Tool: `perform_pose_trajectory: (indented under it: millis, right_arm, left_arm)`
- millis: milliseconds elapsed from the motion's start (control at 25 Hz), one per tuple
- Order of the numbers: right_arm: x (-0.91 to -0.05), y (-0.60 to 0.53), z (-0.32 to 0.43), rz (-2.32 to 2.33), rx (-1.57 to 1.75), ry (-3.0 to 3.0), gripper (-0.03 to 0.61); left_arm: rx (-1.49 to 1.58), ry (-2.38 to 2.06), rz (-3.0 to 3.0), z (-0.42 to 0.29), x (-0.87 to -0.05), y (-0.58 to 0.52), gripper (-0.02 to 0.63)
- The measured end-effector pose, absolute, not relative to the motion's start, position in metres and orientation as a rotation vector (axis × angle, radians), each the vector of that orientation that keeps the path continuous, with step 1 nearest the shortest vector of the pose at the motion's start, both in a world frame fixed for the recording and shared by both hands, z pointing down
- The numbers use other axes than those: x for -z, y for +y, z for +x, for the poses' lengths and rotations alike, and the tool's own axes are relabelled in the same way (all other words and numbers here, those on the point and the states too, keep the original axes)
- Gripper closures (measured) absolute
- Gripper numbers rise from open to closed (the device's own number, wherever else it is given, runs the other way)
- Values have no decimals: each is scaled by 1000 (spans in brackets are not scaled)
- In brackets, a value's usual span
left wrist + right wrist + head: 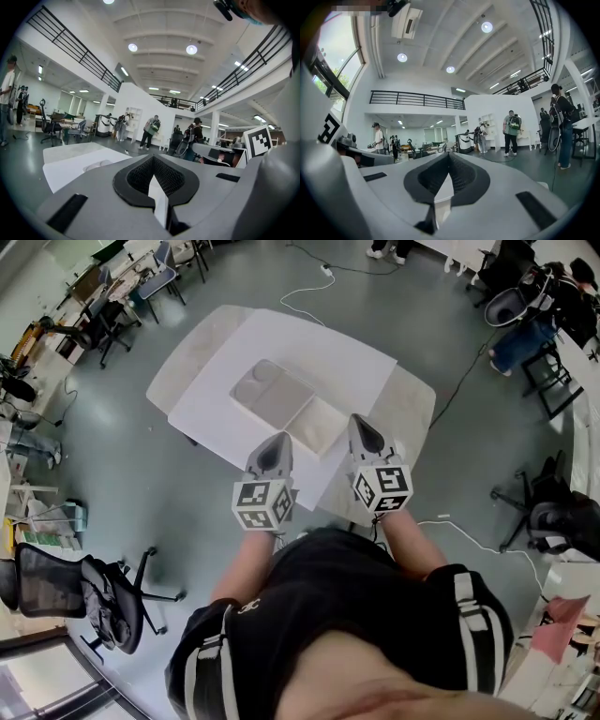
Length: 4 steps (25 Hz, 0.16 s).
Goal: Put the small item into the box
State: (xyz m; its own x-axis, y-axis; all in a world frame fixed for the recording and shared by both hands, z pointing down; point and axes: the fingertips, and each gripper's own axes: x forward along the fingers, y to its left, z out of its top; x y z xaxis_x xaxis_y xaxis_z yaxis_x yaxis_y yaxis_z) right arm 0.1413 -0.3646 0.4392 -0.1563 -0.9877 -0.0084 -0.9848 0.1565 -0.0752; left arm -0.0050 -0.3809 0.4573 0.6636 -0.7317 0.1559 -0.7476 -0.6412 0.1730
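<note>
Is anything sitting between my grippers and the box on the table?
Nothing visible. The left gripper and right gripper hang shut above the near edge of the table; the box lies beyond on the white sheet. I cannot make out the small item.

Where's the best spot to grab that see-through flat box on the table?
Probably its thin rim on the near left edge, coming down from above: the clear shallow plastic box lies flat on the white sheet and looks too wide to span.
</note>
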Motion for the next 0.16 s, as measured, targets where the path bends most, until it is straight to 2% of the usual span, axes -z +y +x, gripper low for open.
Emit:
perform_pose_trajectory:
  millis: [160]
  right_arm:
    - [-441, -364, 144, -2011, 89, 2344, 566]
  left_arm:
    - [-104, -1195, 2659, -2, -457, -379, 609]
